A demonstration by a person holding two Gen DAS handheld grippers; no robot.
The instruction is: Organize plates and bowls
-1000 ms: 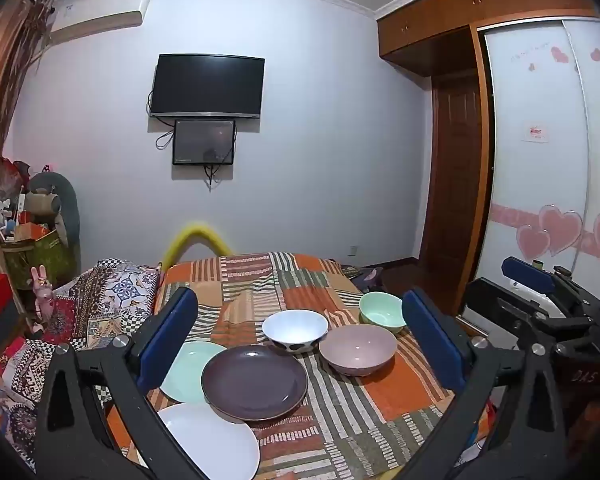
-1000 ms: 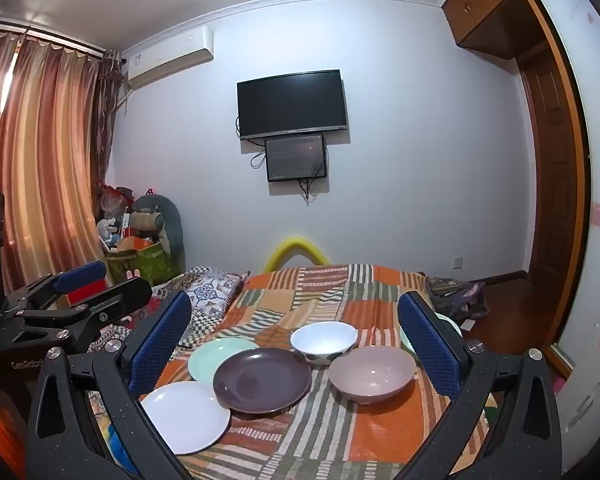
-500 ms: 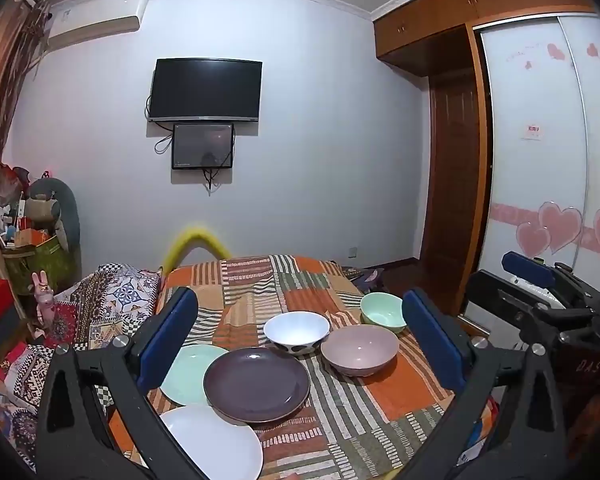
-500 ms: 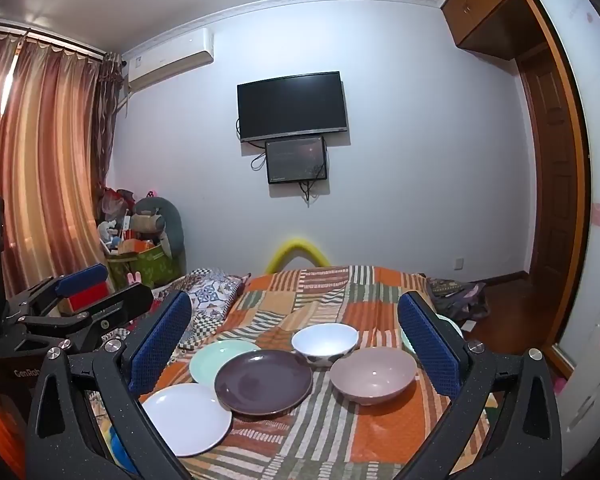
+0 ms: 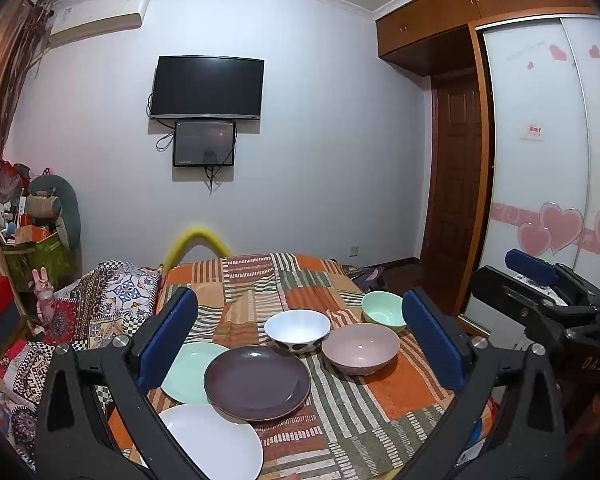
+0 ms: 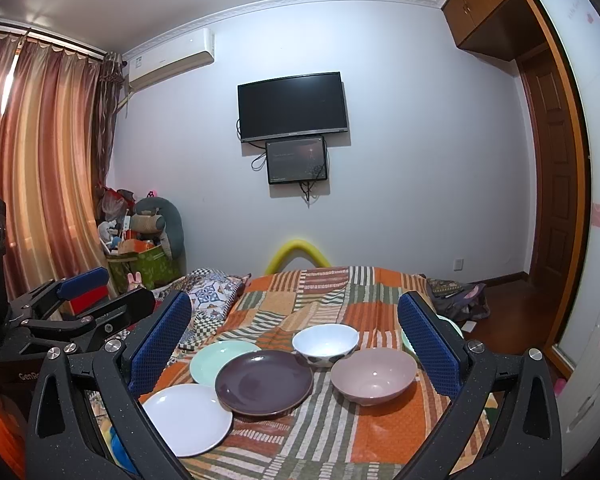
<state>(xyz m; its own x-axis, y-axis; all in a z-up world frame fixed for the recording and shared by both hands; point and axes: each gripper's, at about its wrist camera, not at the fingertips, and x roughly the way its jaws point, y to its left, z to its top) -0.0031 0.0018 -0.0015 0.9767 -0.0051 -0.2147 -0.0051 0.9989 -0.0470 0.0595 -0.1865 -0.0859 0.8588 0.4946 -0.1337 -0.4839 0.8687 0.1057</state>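
The dark plate sits mid-cloth, overlapping the white plate and green plate, three bowls just right, nothing shifted from a second ago, both tongs, left and right, hovering open, empty, so sorting looks unstarted.
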